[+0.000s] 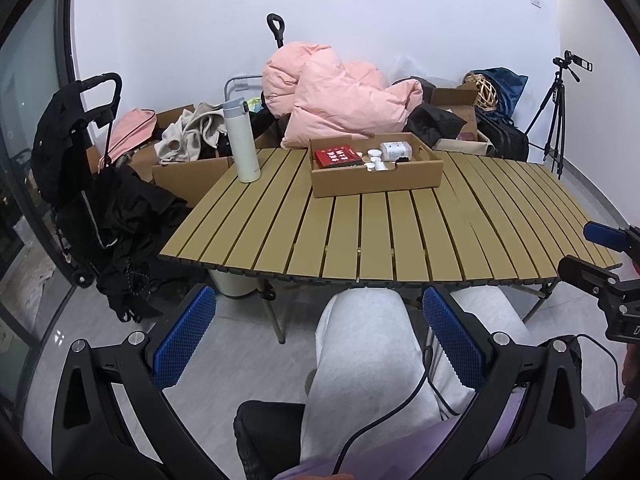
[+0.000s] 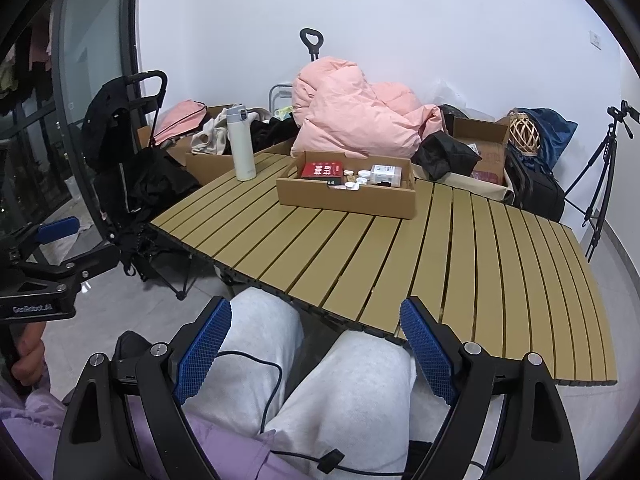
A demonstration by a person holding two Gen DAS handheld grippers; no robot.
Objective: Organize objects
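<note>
A shallow cardboard box (image 1: 376,186) (image 2: 344,200) stands at the far side of the slatted table (image 1: 400,236) (image 2: 500,280). It holds a red box (image 1: 337,157) (image 2: 323,169), small white caps (image 1: 374,160) (image 2: 358,180) and a white packet (image 1: 396,150) (image 2: 386,174). A white bottle (image 1: 242,140) (image 2: 240,144) stands upright left of the box. My left gripper (image 1: 320,328) is open and empty above my lap, short of the table's near edge. My right gripper (image 2: 316,340) is open and empty there too.
A pink duvet (image 1: 336,96) (image 2: 352,116), cardboard boxes with clothes (image 1: 188,168) and bags are piled behind the table. A black trolley with dark clothing (image 1: 92,184) (image 2: 128,152) stands at the left. A tripod (image 1: 554,112) (image 2: 600,184) stands at the right. Cables run over my lap.
</note>
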